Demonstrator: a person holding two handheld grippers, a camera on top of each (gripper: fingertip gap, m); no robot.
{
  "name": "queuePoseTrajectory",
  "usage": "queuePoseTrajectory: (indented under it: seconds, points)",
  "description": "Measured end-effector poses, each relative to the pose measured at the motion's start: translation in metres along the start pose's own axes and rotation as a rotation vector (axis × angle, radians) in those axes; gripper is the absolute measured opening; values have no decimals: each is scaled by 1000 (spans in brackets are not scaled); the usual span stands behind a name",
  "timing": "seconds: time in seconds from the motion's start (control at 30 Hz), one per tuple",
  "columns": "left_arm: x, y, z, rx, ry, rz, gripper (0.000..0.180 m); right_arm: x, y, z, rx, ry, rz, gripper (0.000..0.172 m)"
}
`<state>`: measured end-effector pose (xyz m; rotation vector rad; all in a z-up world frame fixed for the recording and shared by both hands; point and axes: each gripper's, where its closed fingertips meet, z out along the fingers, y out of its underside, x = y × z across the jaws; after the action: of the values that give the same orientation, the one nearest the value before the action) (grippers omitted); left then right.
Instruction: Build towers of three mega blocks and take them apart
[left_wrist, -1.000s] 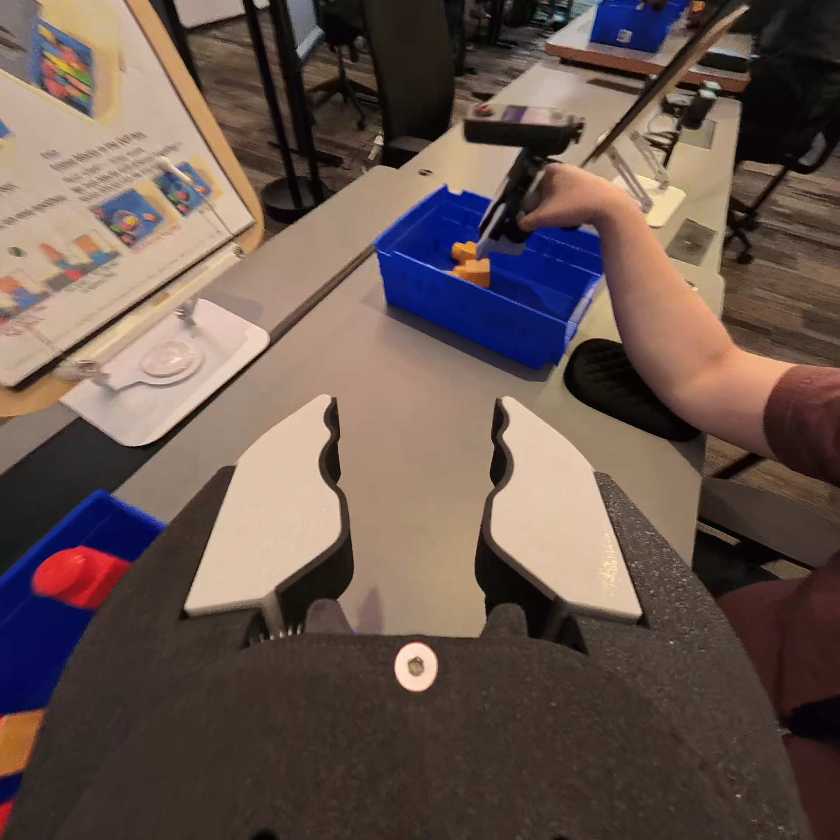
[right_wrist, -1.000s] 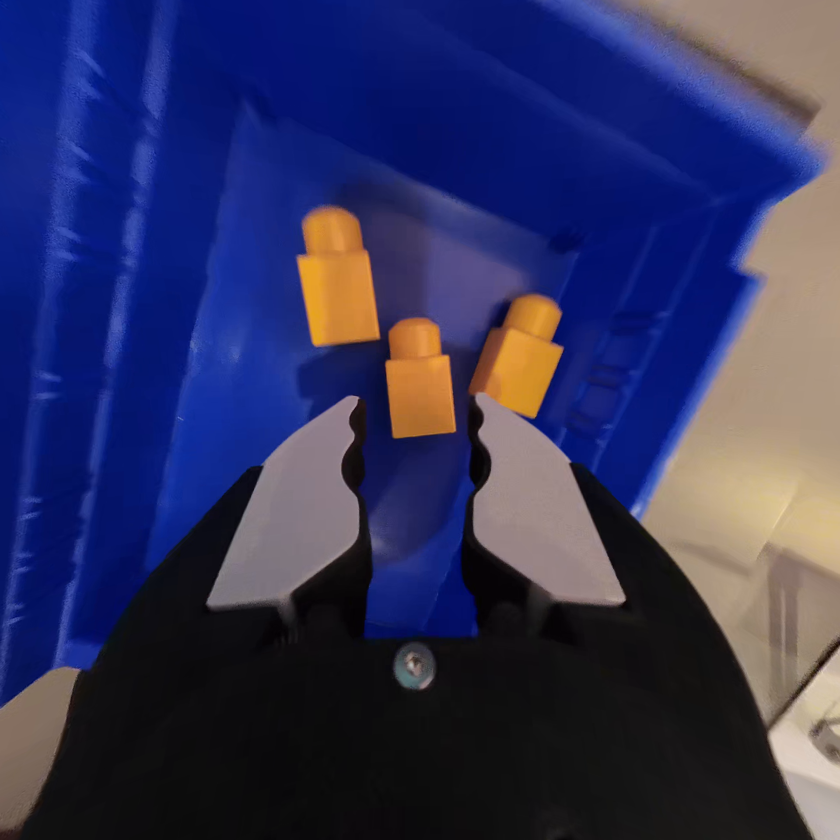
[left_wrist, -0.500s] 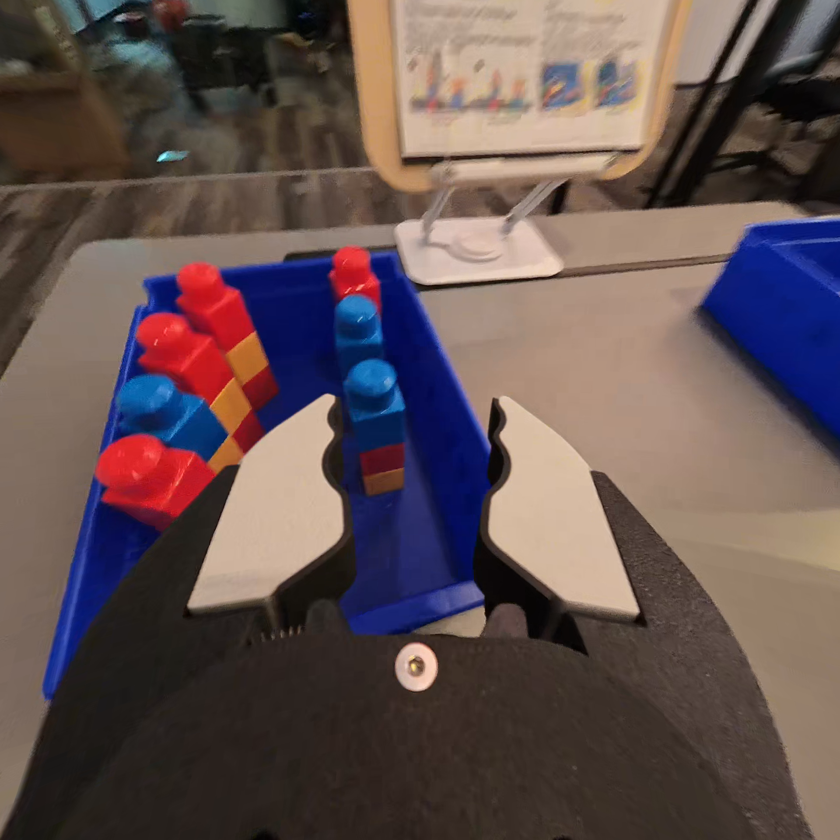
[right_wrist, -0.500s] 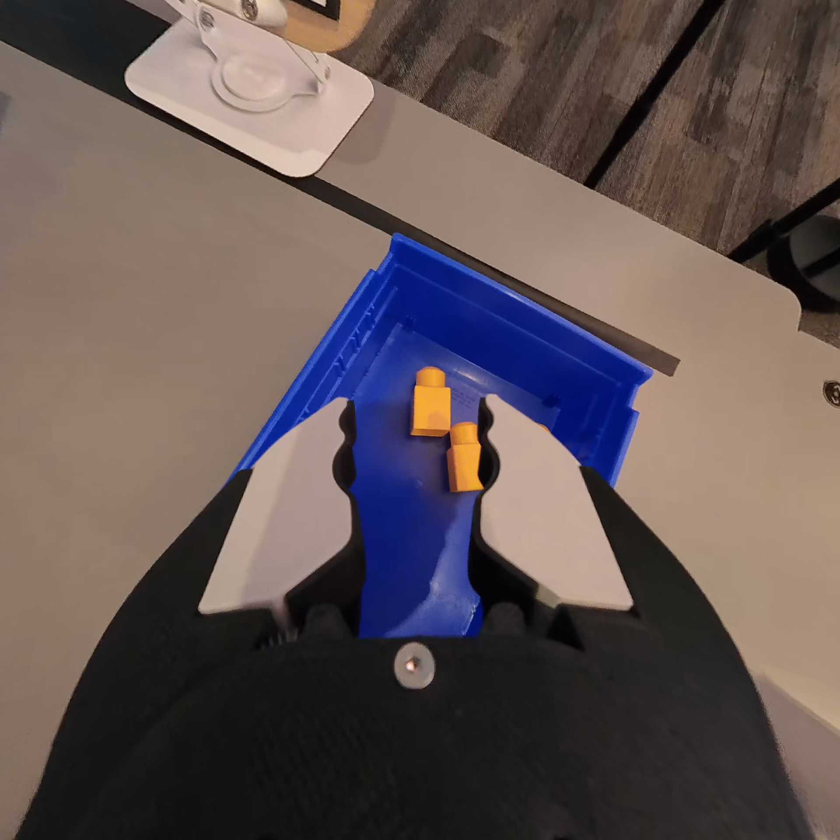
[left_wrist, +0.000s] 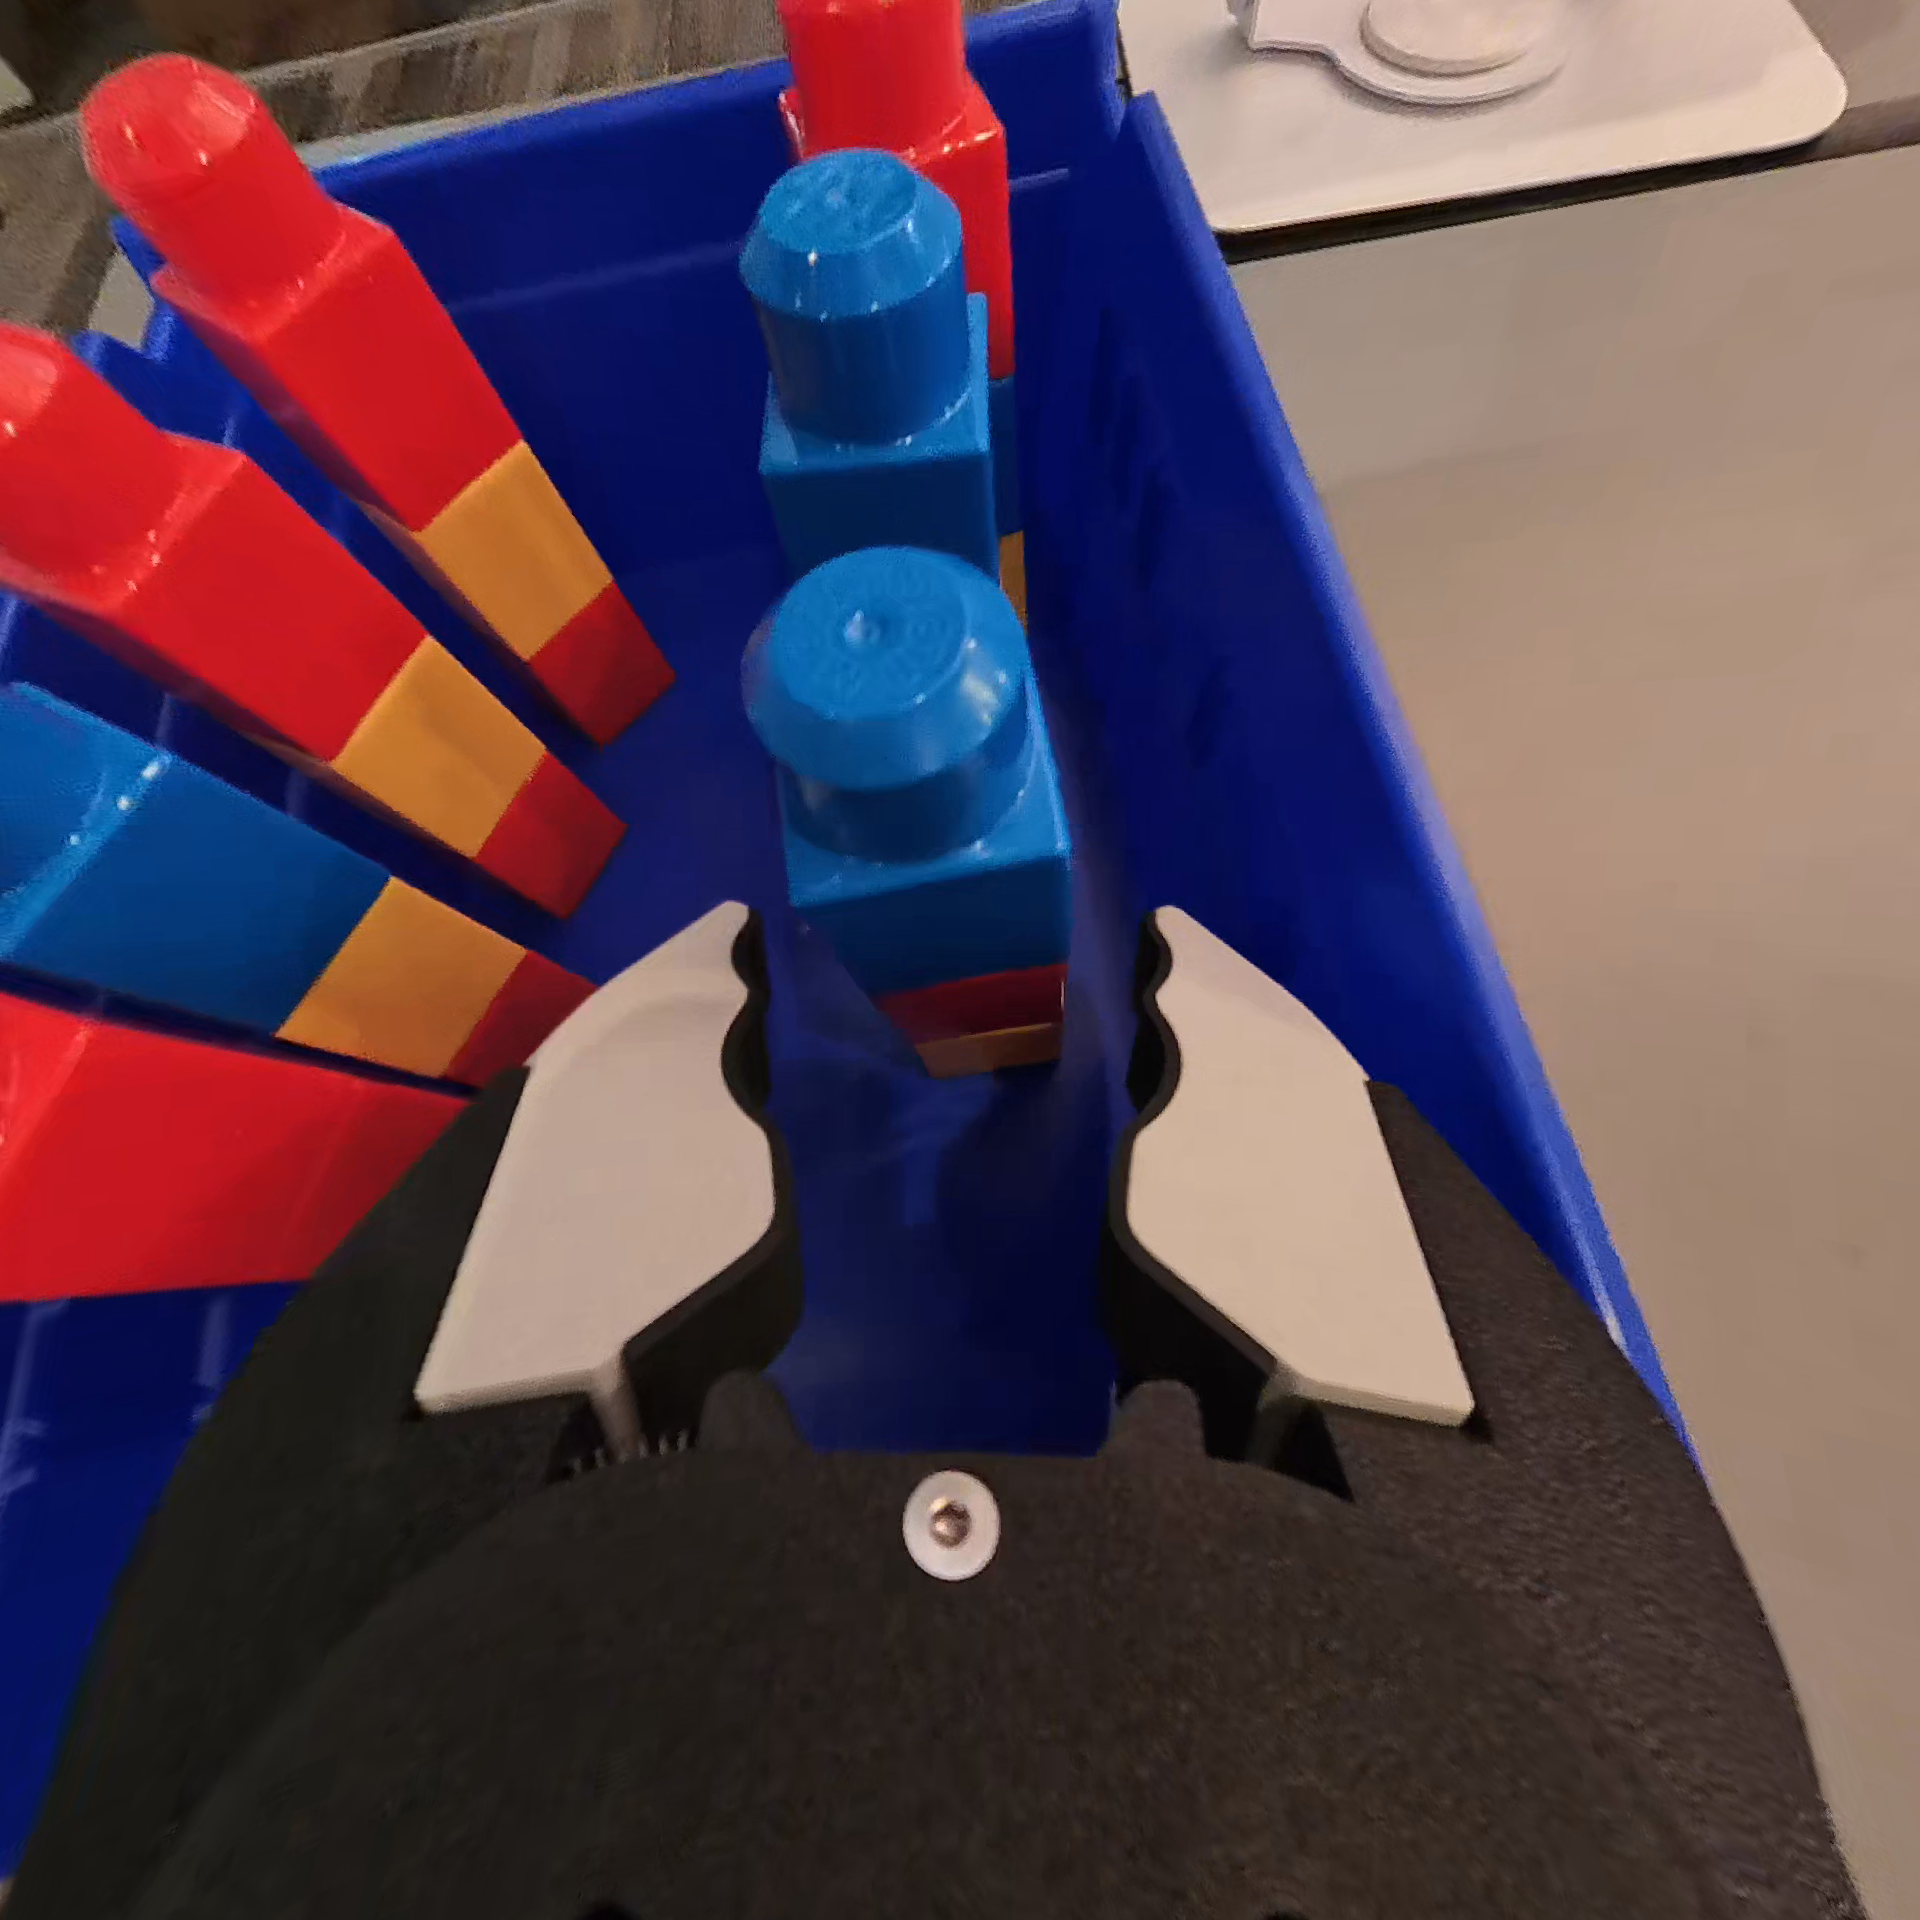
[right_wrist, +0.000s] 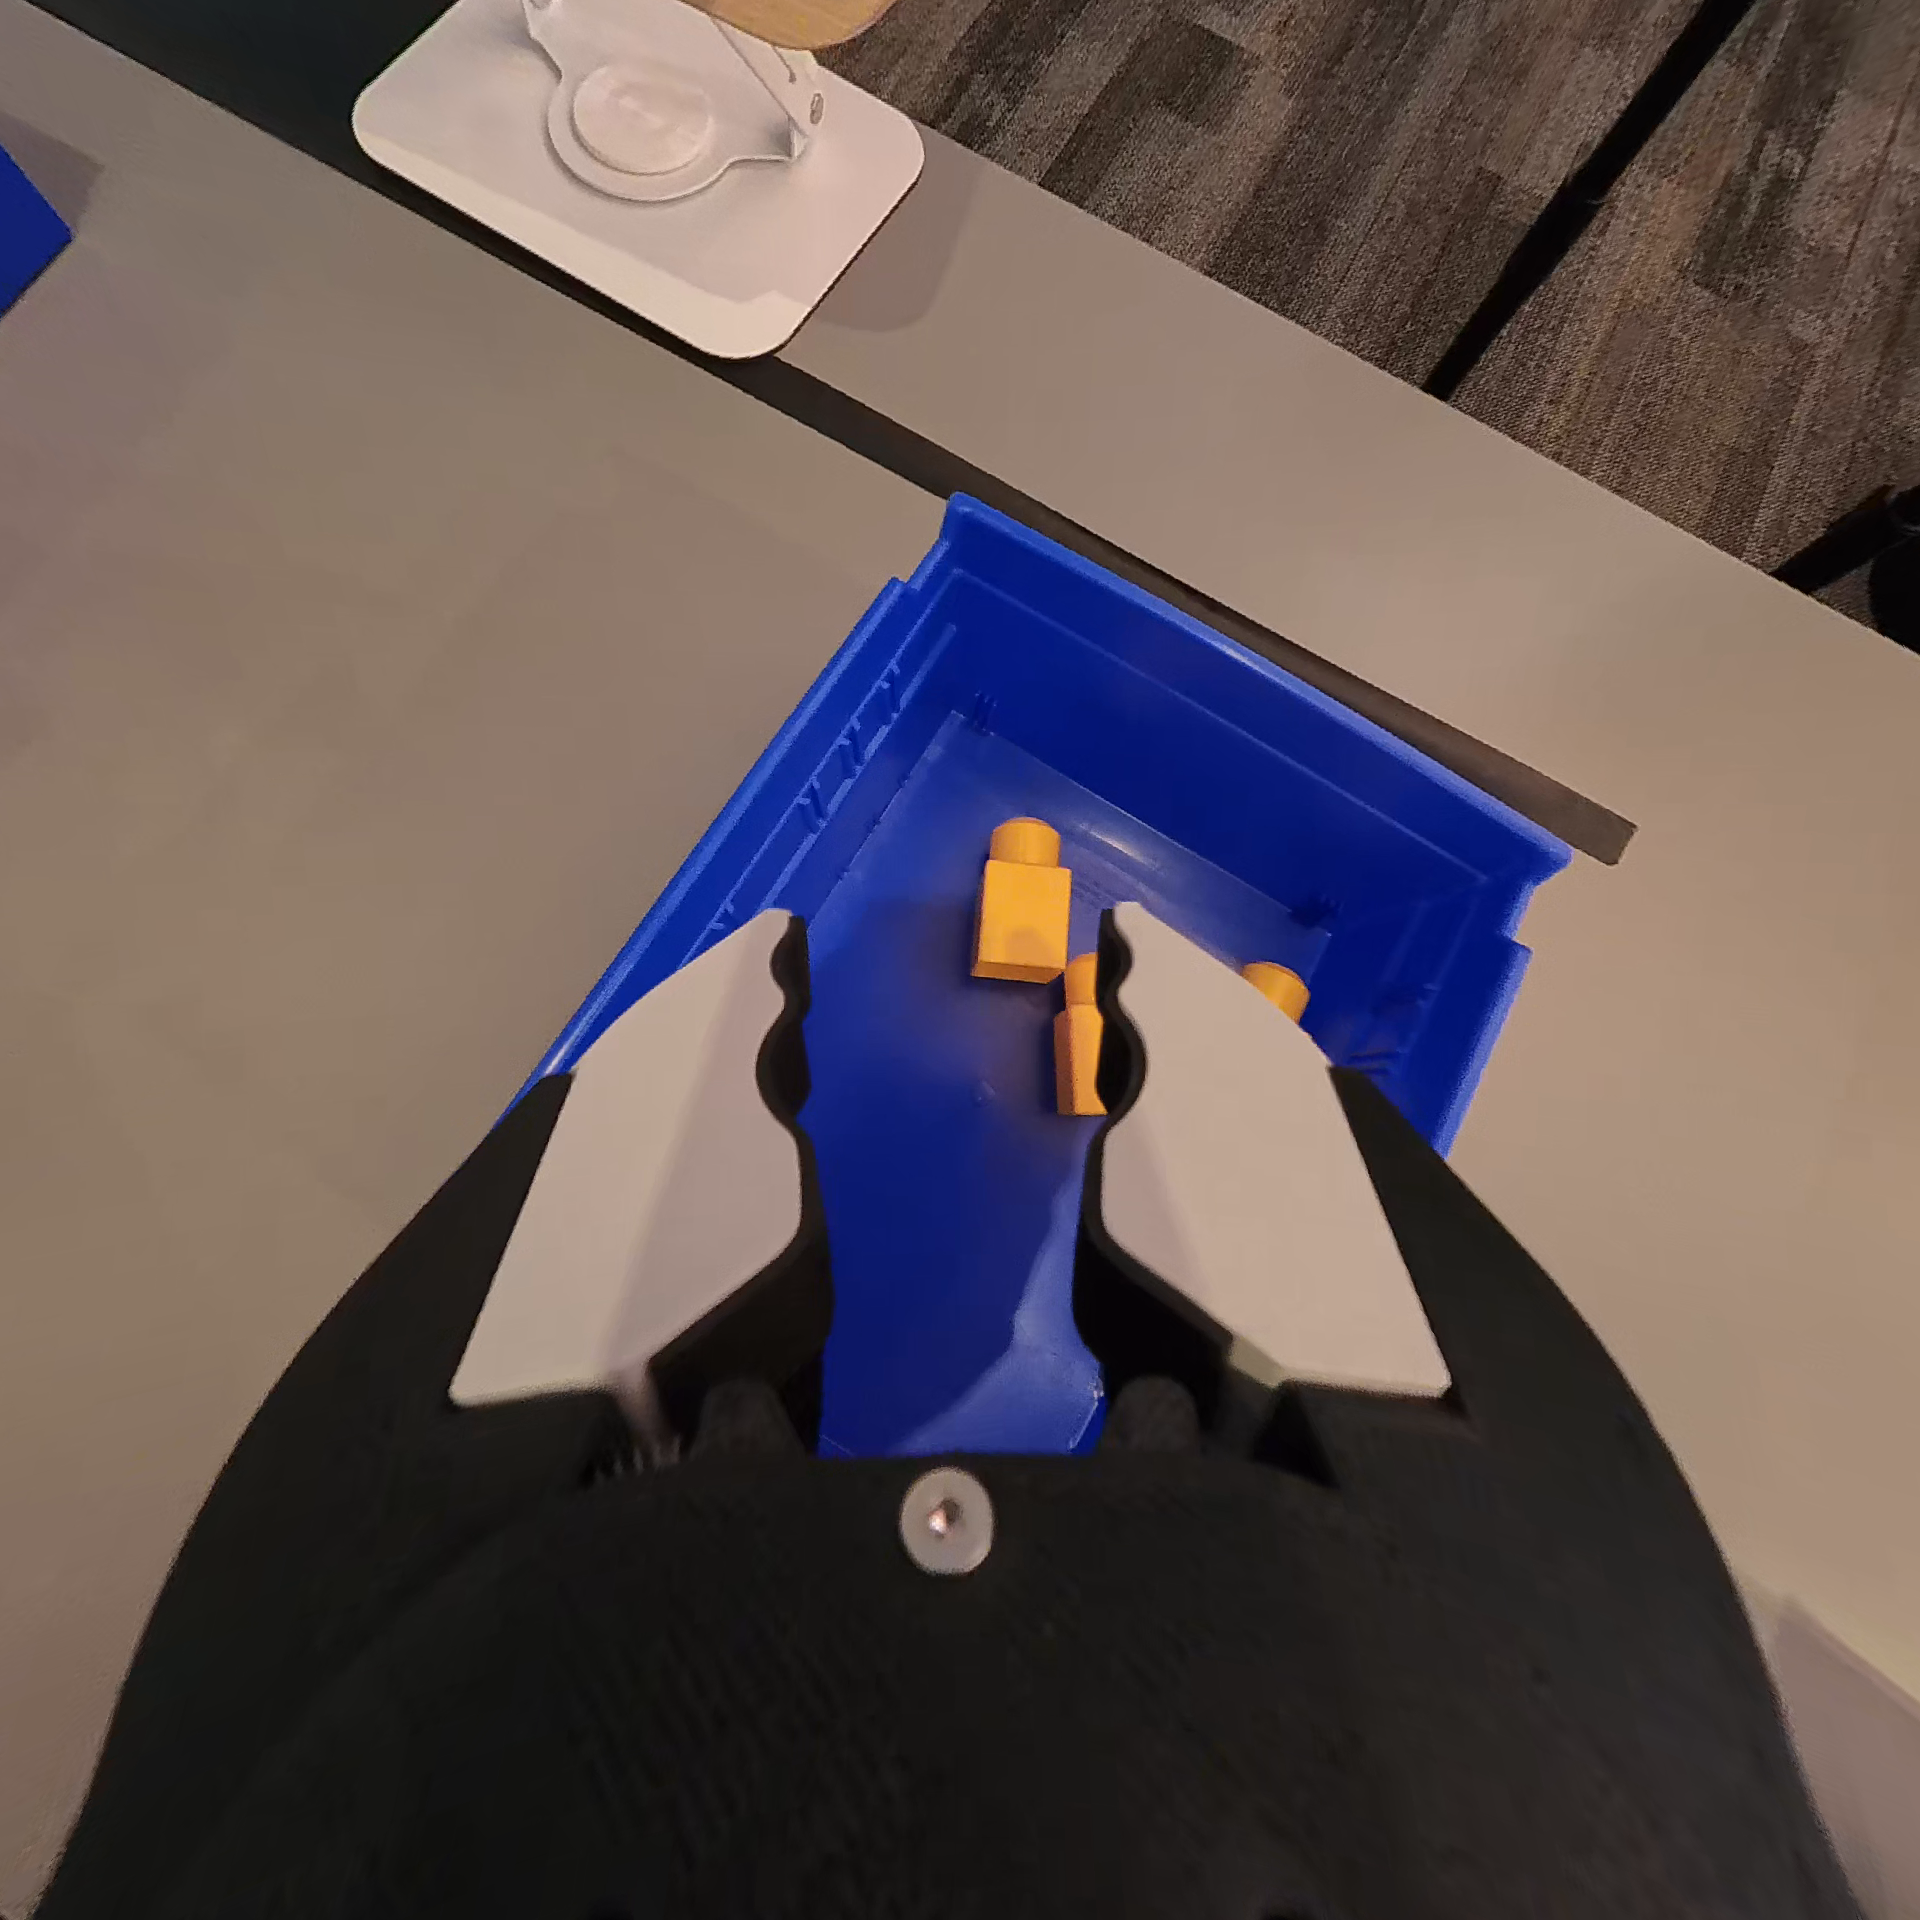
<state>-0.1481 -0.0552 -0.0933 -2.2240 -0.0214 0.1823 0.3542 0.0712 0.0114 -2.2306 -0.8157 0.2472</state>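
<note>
Two orange blocks (right_wrist: 1078, 1049) part hidden behind right hand-held gripper (right_wrist: 951, 914) finger.

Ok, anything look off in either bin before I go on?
Nothing broken or spilled. The towers stand upright in the left bin; three orange blocks lie tipped over, loose, in the right bin.

A grey tabletop (right_wrist: 312, 623) carries a white stand base (right_wrist: 644, 177) with a clear round disc at its centre, near the far edge. Beyond the edge lies dark wood-pattern flooring (right_wrist: 1455, 156). The same base (left_wrist: 1507, 94) appears in the left wrist view
</note>
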Motion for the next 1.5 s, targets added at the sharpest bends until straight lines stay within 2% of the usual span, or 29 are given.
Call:
queuePoseTrajectory:
  seconds: [0.1, 0.17, 0.3, 0.4, 0.47, 0.53, 0.6, 0.67, 0.73, 0.8, 0.9, 0.97, 1.03, 1.1, 1.27, 1.33, 1.4, 1.5]
  points:
    - [-3, 4, 7, -69, -29, 50, 66, -3, 0, 5, -16, -10, -12, 54]
    - [0, 9, 12, -120, 11, 79, 44, -4, 0, 6, -25, -4, -18, 54]
    - [-2, 4, 5, -133, 67, 109, 41, -9, -8, 4, -10, 11, -49, 52]
    - [-11, -27, -29, 1, 87, 87, 41, -27, -29, -4, 72, -3, -95, 49]
    - [-6, -60, -65, 132, 167, 67, 40, -56, -54, -10, 171, -60, -156, 48]
    - [15, -95, -104, 251, 315, 75, 40, -111, -84, -18, 322, -221, -254, 49]
    - [51, -126, -144, 359, 531, 116, 40, -189, -105, -35, 493, -533, -362, 50]
    - [95, -146, -176, 432, 767, 180, 40, -262, -109, -54, 610, -881, -408, 57]
    - [129, -155, -192, 447, 936, 251, 40, -305, -105, -55, 599, -1084, -395, 67]
    - [153, -161, -200, 448, 1063, 292, 40, -324, -103, -49, 573, -1166, -368, 74]
    - [174, -165, -198, 422, 1170, 322, 40, -326, -109, -45, 609, -1219, -289, 73]
    - [182, -167, -193, 417, 1220, 325, 40, -320, -115, -48, 642, -1258, -226, 62]
    - [188, -165, -190, 401, 1284, 318, 40, -316, -117, -43, 629, -1263, -193, 60]
    - [191, -164, -183, 389, 1322, 295, 40, -317, -110, -34, 580, -1247, -236, 37]
    - [192, -167, -170, 415, 1386, 170, 38, -317, -108, -13, 551, -1153, -251, 36]
    - [192, -165, -163, 411, 1382, 168, 37, -316, -106, -9, 526, -1147, -240, 36]
    - [194, -164, -163, 395, 1374, 171, 36, -318, -102, -7, 486, -1159, -233, 36]
    - [191, -173, -172, 450, 1374, 127, 36, -317, -98, -11, 420, -1139, -247, 36]
